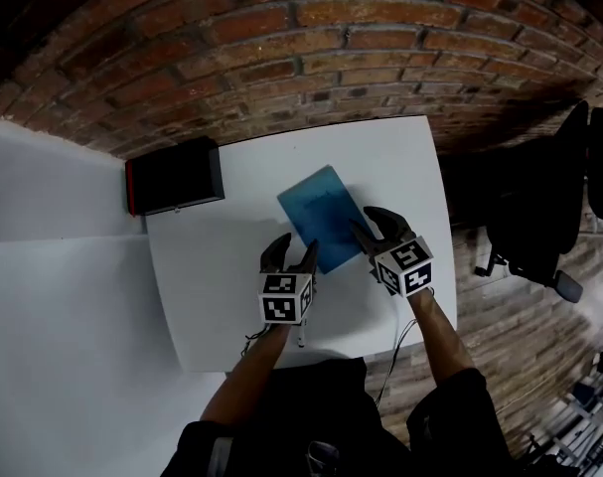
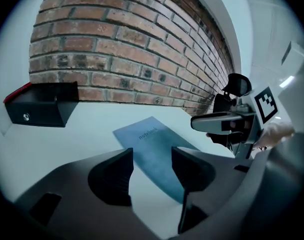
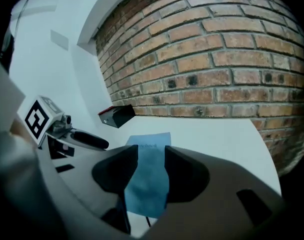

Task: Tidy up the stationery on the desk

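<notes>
A blue notebook [image 1: 321, 215] lies flat and askew in the middle of the white desk [image 1: 231, 266]. My left gripper [image 1: 291, 253] hovers at its near left corner, jaws open and empty. My right gripper [image 1: 371, 222] hangs over the notebook's near right edge, also open with nothing in it. In the left gripper view the notebook [image 2: 144, 136] shows past the open left gripper [image 2: 152, 155], with the right gripper [image 2: 227, 121] at the right. In the right gripper view the notebook [image 3: 149, 143] lies beyond the open right gripper [image 3: 150, 154].
A black box with a red edge [image 1: 175, 177] stands at the desk's back left corner. A brick wall [image 1: 311, 58] runs behind the desk. A black office chair [image 1: 569, 197] stands on the wooden floor at the right. A cable [image 1: 395, 341] hangs off the front edge.
</notes>
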### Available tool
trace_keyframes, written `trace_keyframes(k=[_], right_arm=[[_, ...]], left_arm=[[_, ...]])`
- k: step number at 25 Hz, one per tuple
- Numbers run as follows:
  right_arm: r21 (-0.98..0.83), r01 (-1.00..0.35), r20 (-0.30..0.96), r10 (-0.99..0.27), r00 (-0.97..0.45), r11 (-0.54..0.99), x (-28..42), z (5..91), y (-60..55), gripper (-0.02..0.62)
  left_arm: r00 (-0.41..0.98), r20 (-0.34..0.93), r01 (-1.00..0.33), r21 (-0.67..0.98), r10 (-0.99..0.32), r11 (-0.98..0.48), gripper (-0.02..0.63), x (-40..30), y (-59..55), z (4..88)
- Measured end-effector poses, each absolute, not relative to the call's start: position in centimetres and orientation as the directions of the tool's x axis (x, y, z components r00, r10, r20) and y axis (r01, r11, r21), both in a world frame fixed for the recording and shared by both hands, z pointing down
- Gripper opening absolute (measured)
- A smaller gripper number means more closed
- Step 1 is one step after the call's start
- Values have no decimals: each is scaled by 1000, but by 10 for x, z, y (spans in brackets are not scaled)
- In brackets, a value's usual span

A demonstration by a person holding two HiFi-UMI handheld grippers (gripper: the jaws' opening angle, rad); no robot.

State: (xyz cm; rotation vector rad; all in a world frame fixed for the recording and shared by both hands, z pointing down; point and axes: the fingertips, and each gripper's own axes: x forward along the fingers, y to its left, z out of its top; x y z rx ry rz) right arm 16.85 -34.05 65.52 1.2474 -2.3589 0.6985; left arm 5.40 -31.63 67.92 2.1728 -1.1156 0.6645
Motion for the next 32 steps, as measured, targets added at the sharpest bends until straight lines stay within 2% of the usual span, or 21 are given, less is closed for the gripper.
trace_keyframes(k=[19, 26, 32], right_arm=[[-354, -832, 658, -518, -546, 428, 177, 721, -342, 161], [-368, -817, 676, -475, -563, 445, 172, 728, -337, 161], [-371, -857, 707, -489, -511, 359, 177, 731, -340, 160]], left_arm=[[469, 763, -880, 361, -445, -308, 230, 63, -305, 727], [479, 766, -874, 369, -429, -318, 229, 66, -304, 728], [448, 776, -889, 333, -444, -314, 224, 67, -304, 729]])
